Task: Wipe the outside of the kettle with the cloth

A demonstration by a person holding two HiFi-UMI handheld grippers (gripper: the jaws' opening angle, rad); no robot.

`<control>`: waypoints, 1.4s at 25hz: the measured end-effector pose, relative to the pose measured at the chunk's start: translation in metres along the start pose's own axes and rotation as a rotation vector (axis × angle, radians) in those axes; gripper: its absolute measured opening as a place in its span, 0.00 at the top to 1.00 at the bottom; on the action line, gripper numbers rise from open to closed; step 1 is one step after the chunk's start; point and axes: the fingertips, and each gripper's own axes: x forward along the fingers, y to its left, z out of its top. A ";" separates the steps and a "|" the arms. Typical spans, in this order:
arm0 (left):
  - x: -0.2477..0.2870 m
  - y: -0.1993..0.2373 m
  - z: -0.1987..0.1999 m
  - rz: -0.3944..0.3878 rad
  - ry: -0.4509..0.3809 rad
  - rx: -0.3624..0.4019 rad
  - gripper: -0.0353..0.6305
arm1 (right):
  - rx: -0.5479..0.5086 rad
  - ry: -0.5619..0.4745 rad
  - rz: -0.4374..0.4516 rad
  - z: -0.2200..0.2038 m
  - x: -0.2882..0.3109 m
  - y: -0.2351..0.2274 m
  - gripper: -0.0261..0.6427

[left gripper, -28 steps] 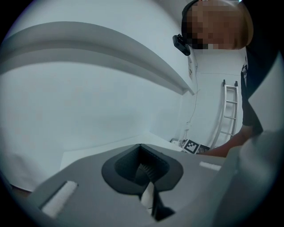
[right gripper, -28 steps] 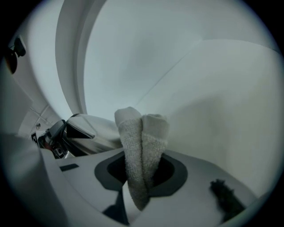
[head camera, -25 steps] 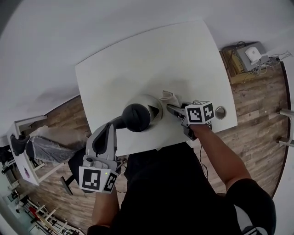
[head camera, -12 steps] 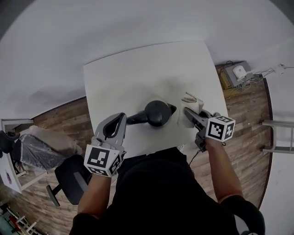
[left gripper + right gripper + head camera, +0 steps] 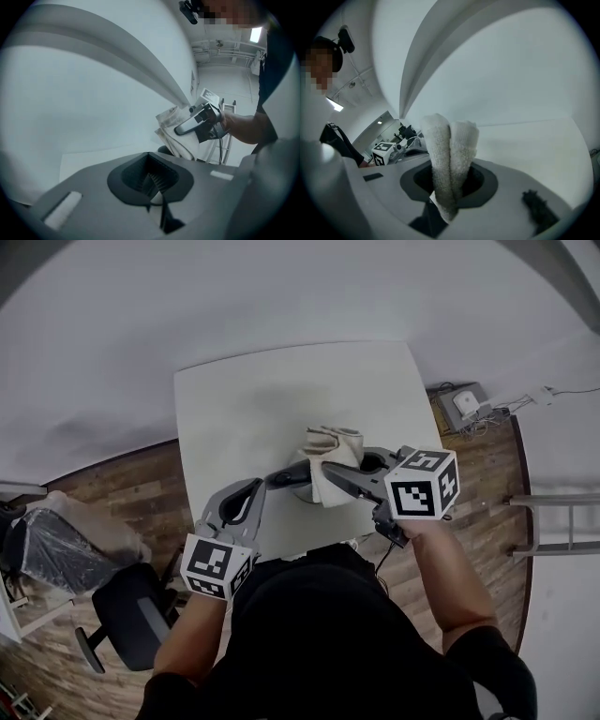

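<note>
Head view showed your right gripper, fingers clamped on the cloth, directly atop the kettle. Your left gripper pinched its handle with closed fingers, left of the body

The right gripper clamps a folded white cloth, whose two thick folds stand upright out of the jaws. Beyond lies a white table; a marker cube shows far left.
</note>
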 end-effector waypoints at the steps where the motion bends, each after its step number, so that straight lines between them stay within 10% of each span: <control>1: -0.004 0.000 -0.002 0.004 -0.009 -0.004 0.94 | 0.007 0.008 0.000 0.000 0.000 -0.002 0.81; 18: -0.008 0.026 0.001 0.073 -0.045 -0.003 0.94 | 0.132 0.012 -0.028 -0.025 -0.016 -0.060 0.82; 29: 0.055 0.014 0.026 0.299 0.020 -0.002 0.94 | 0.125 0.072 0.127 -0.036 -0.045 -0.146 0.82; 35: 0.058 0.013 0.037 0.423 0.054 0.029 0.94 | -0.145 0.086 0.213 -0.016 -0.039 -0.150 0.81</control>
